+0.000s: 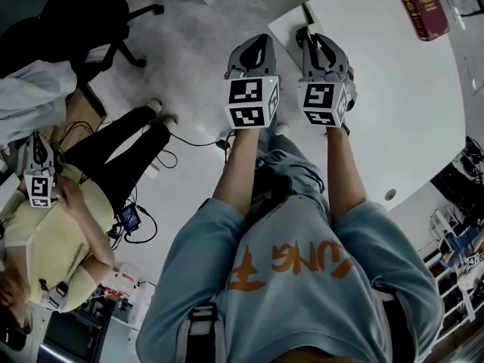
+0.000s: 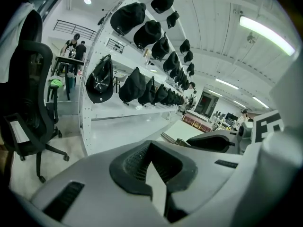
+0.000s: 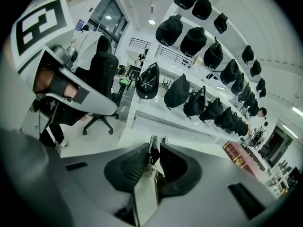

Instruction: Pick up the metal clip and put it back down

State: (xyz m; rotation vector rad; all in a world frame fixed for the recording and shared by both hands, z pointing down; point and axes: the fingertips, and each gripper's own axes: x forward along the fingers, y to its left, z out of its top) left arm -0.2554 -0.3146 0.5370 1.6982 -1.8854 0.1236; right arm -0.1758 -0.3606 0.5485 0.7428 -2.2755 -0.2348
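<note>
Left gripper view gives us the left gripper (image 2: 150,146) with its ribbed pads together at the tip and nothing between them, so it is closed and idle, hanging out over the floor just beside the table (image 1: 393,112).

In the right gripper view, the right gripper (image 3: 153,156) has the metal clip (image 3: 152,144) standing upright in a narrow gap. Its black body sits between the pads and its two wire handles poke up past them. As far as we can see the pads lie against it on both sides, so we read this as a light hold on the clip, not free jaws.

From the head view, that gripper's tip sits right at the near edge of the white table, with a red book (image 1: 420,6) lying well apart at the far end.

We judge the pick-up half done and the put-down half in hand. The next move, as we see it, calls for bringing the clip a little further in over the tabletop and lowering it until its base rests there. Then the jaws should spread wide and draw straight back, so the wire handles don't catch on the pads — the left gripper need do nothing
</note>
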